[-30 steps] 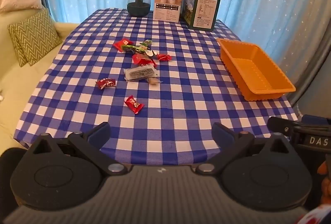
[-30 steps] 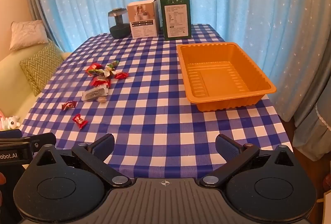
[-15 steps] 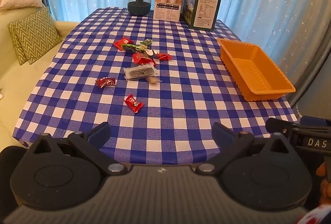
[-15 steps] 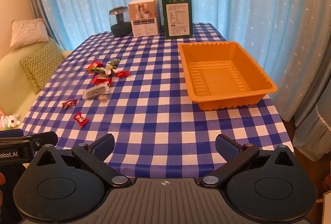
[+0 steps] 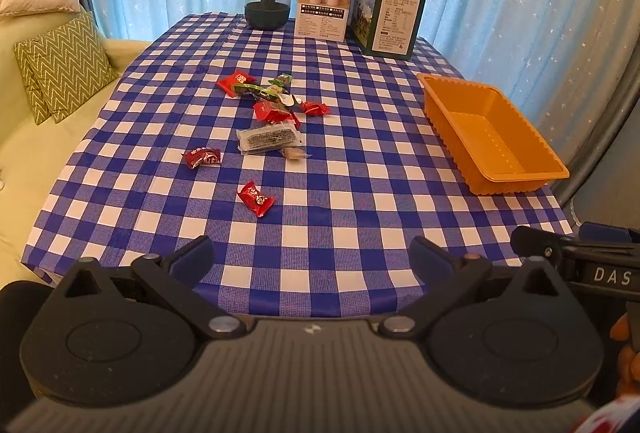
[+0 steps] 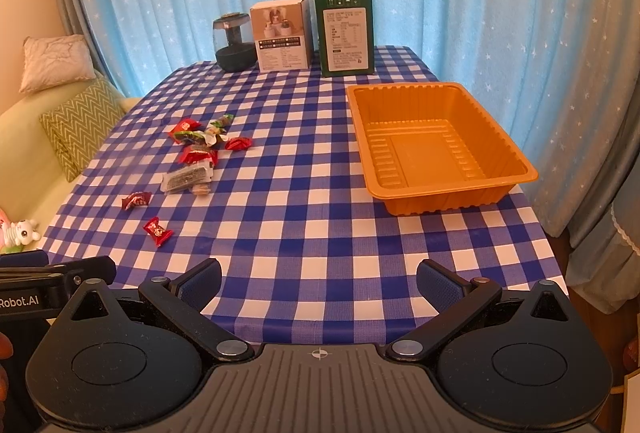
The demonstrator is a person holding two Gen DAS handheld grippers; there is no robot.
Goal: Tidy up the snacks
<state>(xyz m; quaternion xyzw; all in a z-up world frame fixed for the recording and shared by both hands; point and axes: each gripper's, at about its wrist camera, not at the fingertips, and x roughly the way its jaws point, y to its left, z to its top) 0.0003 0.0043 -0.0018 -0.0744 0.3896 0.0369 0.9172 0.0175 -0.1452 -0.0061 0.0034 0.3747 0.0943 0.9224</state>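
A: Claws first: left claw (image 5: 310, 257) and right claw (image 6: 318, 279) both gape wide, holding nothing, hovering at the desk's (image 5: 360, 193) near edge.

B: Snacks?

A: Scattered left of centre; the nearest red candy (image 5: 256, 198) lies apart from the pile (image 5: 272, 113). The orange tray (image 6: 432, 149) sits empty, well to the right.

B: Risk?

A: Probably slippery wrappers squirting out, or pinching the tablecloth (image 6: 304, 233) instead.

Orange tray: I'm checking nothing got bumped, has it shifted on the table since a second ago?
No. The orange tray sits on the same checks, still right of the green box.
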